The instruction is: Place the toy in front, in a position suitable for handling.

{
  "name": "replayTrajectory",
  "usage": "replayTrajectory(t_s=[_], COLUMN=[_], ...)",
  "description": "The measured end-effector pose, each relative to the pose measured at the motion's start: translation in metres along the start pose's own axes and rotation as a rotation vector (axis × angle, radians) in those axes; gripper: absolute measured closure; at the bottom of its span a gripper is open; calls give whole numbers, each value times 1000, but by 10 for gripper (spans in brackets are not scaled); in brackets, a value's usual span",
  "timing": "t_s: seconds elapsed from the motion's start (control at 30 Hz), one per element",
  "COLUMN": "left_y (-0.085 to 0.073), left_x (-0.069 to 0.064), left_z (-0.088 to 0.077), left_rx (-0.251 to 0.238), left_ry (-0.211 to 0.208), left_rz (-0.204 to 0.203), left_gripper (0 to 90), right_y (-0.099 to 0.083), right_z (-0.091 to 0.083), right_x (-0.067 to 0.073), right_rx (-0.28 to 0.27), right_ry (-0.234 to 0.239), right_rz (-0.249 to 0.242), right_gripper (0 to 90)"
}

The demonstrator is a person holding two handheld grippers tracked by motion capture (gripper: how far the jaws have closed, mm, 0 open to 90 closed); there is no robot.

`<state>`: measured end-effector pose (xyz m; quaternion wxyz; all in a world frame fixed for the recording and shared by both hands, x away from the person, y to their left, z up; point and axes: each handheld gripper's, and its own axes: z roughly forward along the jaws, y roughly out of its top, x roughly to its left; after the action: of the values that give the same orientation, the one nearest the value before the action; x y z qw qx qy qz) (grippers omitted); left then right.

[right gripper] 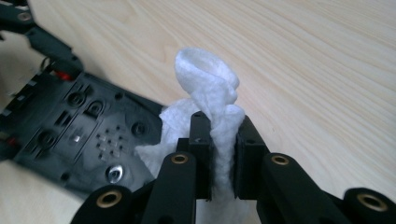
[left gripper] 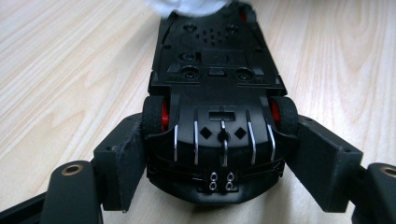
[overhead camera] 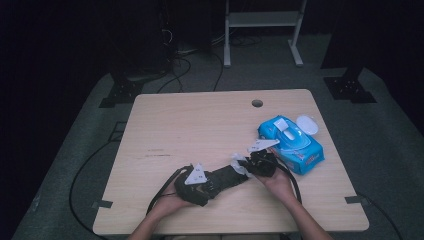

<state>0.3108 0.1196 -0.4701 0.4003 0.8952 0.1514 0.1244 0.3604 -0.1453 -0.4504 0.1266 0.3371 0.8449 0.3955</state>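
While the left gripper (left gripper: 212,154) clamps the rear end of a black toy car (left gripper: 215,93) between its half-spread jaws, the car lies upside down on the table (overhead camera: 200,125), its underside and red-hubbed wheels facing up, near the front edge and a little right of centre. The right gripper (right gripper: 219,154) is squeezed almost fully together on a folded white wipe (right gripper: 210,88), which sticks up in a loop above the jaws and rests at the far end of the car's underside, touching or just above it. Judging by this, the work in hand is wiping the bottom of the car: the wipe is out and gripped, the car is turned over and held steady, and the rubbing seems to be at the end farthest from the left gripper. Most of the underside nearer the left gripper looks not yet reached, and whether the top of the car has been cleaned cannot be told. Just to the right of the right gripper lies a blue pack of wipes (overhead camera: 292,145) with its lid (overhead camera: 306,124) flipped open, close enough that a wide sweep might brush it. A round hole (overhead camera: 257,103) sits in the table near its far edge, well apart from the work.
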Motion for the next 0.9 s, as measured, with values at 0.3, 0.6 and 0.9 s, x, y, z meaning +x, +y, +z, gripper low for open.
replayTrajectory(t_s=[0.3, 0.6, 0.9], left_y=[0, 1, 1], left_x=[1, -1, 0], left_z=[0, 1, 1], left_rx=[-3, -2, -11], left_ry=[2, 8, 6], left_rz=[-8, -4, -10], left_gripper=[243, 244, 244], right_y=[-18, 2, 7], right_z=[-11, 4, 8], right_x=[-8, 43, 50], right_rx=[16, -27, -42], right_ry=[7, 168, 171], right_rz=[43, -33, -39], right_gripper=[798, 797, 798])
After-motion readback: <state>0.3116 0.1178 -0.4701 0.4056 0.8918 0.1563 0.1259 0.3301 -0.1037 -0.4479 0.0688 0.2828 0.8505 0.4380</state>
